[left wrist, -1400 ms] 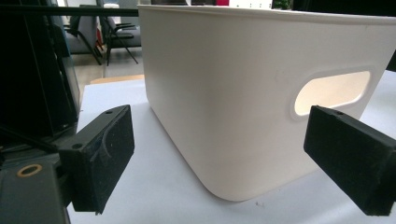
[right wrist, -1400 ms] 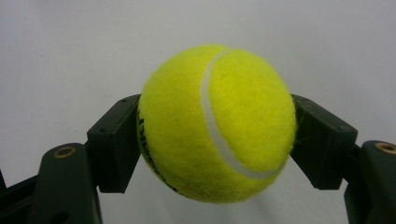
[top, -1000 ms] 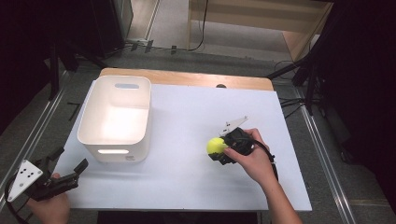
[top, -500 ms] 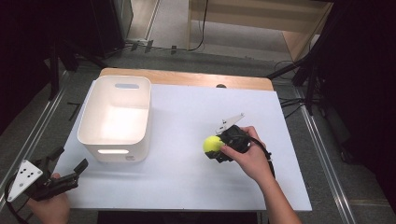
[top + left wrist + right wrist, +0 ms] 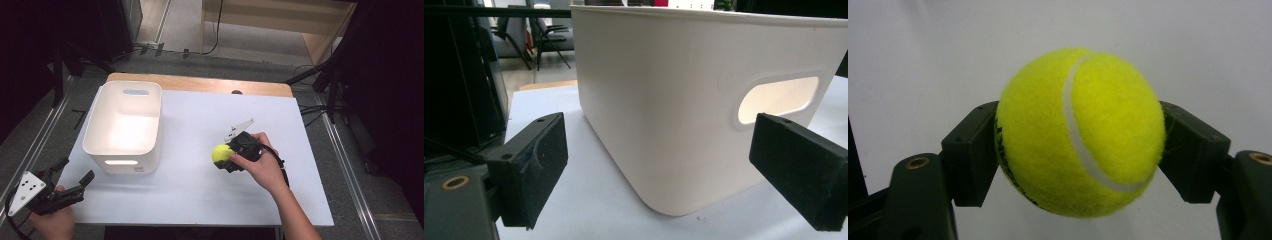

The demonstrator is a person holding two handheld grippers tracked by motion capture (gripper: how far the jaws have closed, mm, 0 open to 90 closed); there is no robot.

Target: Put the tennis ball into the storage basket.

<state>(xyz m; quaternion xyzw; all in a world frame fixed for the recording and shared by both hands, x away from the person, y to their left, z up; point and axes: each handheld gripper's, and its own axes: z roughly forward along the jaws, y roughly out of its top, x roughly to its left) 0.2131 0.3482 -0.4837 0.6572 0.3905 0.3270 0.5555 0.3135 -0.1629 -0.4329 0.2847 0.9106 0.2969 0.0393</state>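
Right gripper (image 5: 226,159) clamps the tennis ball (image 5: 221,153) mid-table, bare surface around — left gripper (image 5: 75,181) gapes wide near the bin (image 5: 125,125).

Storage bin (image 5: 125,130) on the table's (image 5: 200,200) left half, tennis ball (image 5: 220,153) to its right between the right gripper's (image 5: 226,159) jaws, left gripper (image 5: 75,182) before the bin at the table's near-left corner
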